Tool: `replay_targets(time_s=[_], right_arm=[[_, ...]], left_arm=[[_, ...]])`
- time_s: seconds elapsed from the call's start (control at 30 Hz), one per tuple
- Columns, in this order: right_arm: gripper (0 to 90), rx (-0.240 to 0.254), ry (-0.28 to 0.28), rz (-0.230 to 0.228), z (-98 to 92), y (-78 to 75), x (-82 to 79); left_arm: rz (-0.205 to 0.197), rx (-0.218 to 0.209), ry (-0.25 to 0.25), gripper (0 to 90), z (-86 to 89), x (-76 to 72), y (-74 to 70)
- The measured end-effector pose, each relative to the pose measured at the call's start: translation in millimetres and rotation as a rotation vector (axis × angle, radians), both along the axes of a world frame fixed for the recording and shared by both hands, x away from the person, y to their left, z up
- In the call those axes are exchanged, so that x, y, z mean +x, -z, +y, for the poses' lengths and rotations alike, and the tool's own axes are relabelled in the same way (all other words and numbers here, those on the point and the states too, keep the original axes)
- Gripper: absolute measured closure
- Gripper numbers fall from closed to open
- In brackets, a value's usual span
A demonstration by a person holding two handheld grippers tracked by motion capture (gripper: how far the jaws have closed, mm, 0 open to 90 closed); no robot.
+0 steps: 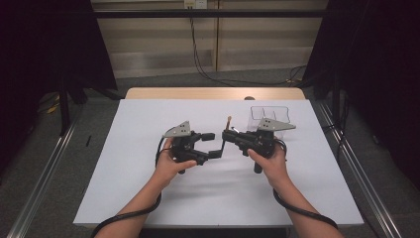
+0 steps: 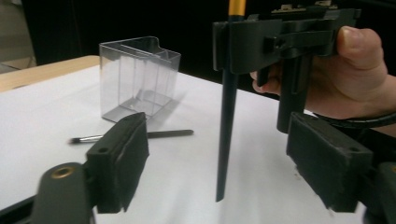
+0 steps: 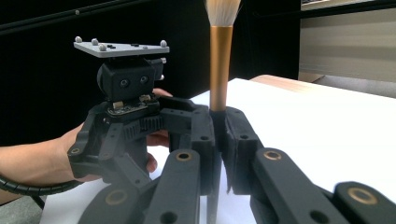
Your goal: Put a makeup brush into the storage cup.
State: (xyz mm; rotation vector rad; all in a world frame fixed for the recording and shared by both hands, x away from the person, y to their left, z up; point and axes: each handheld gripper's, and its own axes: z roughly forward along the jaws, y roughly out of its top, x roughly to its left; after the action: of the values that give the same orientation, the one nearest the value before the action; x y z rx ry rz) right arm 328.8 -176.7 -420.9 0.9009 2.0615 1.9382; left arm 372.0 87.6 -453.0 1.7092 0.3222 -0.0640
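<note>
A makeup brush point(image 3: 220, 65) with a gold ferrule, pale bristles and a dark tapered handle point(image 2: 227, 116) stands upright over the white table. My right gripper point(image 3: 219, 140) is shut on its handle just below the ferrule. In the high view the brush point(image 1: 228, 130) stands between the two hands at the table's middle. My left gripper point(image 2: 224, 168) is open, its jaws wide on either side of the lower handle, and neither pad touches it. From above, the left gripper point(image 1: 214, 145) faces the right gripper point(image 1: 227, 135).
A clear plastic divided holder point(image 2: 140, 77) stands at the back right of the white sheet point(image 1: 148, 198), behind my right hand point(image 1: 270, 115). A thin dark brush point(image 2: 135, 136) lies flat in front of it. A wooden table edge point(image 1: 213, 93) runs along the far side.
</note>
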Motion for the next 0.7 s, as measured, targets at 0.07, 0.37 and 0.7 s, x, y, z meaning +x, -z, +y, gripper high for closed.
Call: replay_targets(time_s=[0.07, 0.37, 0.7], right_arm=[[84.2, 0.0, 0.002, -0.002, -1.1, -0.2, -0.1], [84.2, -0.001, 0.005, -0.003, -5.7, -0.8, 0.1], [84.2, -0.007, 0.011, -0.008, -9.3, 0.6, 0.2]], left_arm=[[-0.009, -0.005, -0.018, 11.1, 0.4, 0.1, -0.7], [-0.07, 0.022, -0.043, 1.9, 7.9, -1.0, -3.4], [-0.094, 0.026, -0.062, 0.0, 30.5, -3.0, -3.2]])
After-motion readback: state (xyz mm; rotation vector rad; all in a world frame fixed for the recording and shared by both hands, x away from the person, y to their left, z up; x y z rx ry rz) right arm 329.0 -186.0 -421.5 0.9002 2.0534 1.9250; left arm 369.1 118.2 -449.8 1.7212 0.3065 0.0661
